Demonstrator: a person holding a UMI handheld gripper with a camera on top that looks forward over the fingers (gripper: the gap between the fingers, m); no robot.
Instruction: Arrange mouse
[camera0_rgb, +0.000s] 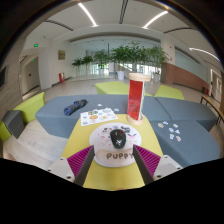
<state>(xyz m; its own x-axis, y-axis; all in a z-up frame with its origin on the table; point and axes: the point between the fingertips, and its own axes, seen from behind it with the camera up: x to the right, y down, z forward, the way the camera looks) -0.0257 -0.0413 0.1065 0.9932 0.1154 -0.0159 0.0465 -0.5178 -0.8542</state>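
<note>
A small black mouse (118, 136) lies on a round white mouse pad (117, 153) printed with "PUPPY" and a dog face. The pad rests on a yellow patch of the table (110, 178). My gripper (114, 156) is open. Its magenta-padded fingers (85, 160) stand at the left and right edges of the pad. The mouse lies just ahead of the fingertips, in line with the gap, and nothing is gripped.
A tall red and clear cup (135, 95) stands beyond the mouse. A sheet with pictures (98, 116) lies to its left and a blue object (75, 105) lies farther left. Small white cards (170, 130) are scattered to the right. Potted plants (122, 55) stand at the back.
</note>
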